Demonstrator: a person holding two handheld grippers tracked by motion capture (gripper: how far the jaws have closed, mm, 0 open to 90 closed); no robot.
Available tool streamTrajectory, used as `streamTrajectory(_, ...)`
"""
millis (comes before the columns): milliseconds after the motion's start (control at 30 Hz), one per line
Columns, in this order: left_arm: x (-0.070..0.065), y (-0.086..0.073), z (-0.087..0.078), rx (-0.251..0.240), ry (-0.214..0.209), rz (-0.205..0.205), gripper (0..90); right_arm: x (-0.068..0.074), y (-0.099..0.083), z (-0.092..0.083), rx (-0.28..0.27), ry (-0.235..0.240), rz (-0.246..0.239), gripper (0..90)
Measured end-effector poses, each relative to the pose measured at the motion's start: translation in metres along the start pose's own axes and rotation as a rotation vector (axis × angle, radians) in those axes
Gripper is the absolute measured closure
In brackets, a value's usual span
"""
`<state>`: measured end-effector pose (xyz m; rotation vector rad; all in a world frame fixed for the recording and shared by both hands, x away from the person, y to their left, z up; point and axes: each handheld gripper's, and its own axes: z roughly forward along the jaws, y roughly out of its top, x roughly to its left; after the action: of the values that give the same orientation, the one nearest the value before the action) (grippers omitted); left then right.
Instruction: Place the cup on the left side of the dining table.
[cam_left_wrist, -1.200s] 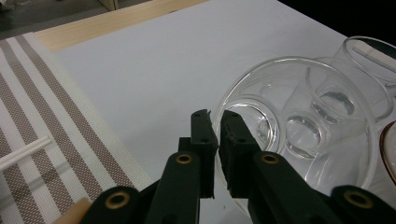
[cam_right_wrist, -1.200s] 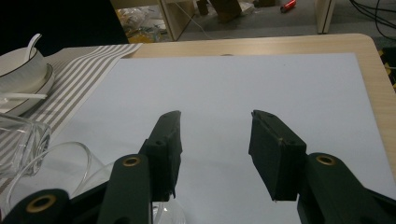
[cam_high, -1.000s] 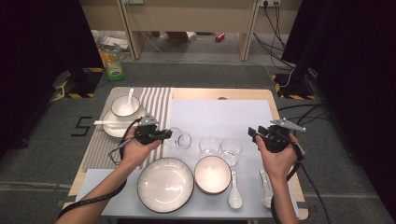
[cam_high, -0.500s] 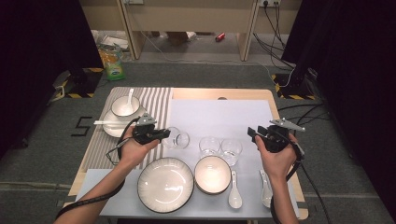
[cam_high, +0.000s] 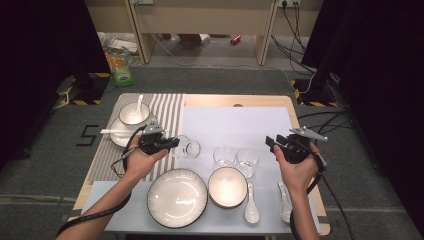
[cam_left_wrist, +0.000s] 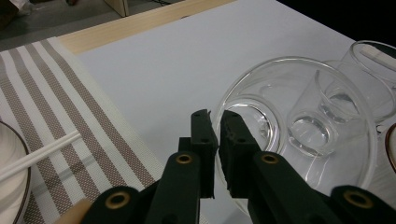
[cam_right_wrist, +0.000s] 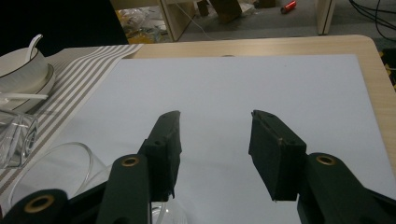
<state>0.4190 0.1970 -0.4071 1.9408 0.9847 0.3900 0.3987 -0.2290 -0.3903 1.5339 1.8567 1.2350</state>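
A clear drinking glass (cam_high: 189, 149) lies tipped on its side at the left edge of the pale grey mat (cam_high: 235, 122). My left gripper (cam_high: 172, 143) is shut on its rim. In the left gripper view the two black jaws (cam_left_wrist: 215, 116) pinch the rim of the glass (cam_left_wrist: 261, 79) between their pads. My right gripper (cam_high: 272, 143) hovers over the right side of the mat. It stands open (cam_right_wrist: 215, 116) with nothing between its fingers. Two more clear glasses (cam_high: 224, 156) (cam_high: 248, 161) stand upright between the two grippers.
A large dark-rimmed bowl (cam_high: 177, 197) and a smaller bowl (cam_high: 228, 186) sit near the front edge, with two white spoons (cam_high: 251, 205) (cam_high: 284, 202) to their right. On the striped placemat (cam_high: 167, 112) stand a white bowl on a plate (cam_high: 133, 114) and white chopsticks (cam_high: 117, 131).
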Motion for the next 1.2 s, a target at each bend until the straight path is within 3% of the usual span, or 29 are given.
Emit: streamTrajectory(1200,0.005,-0.004,-0.012,-0.007,0.022,0.004,84.1,0.000,0.000,-0.001,-0.008,0.000,0.004,53.2)
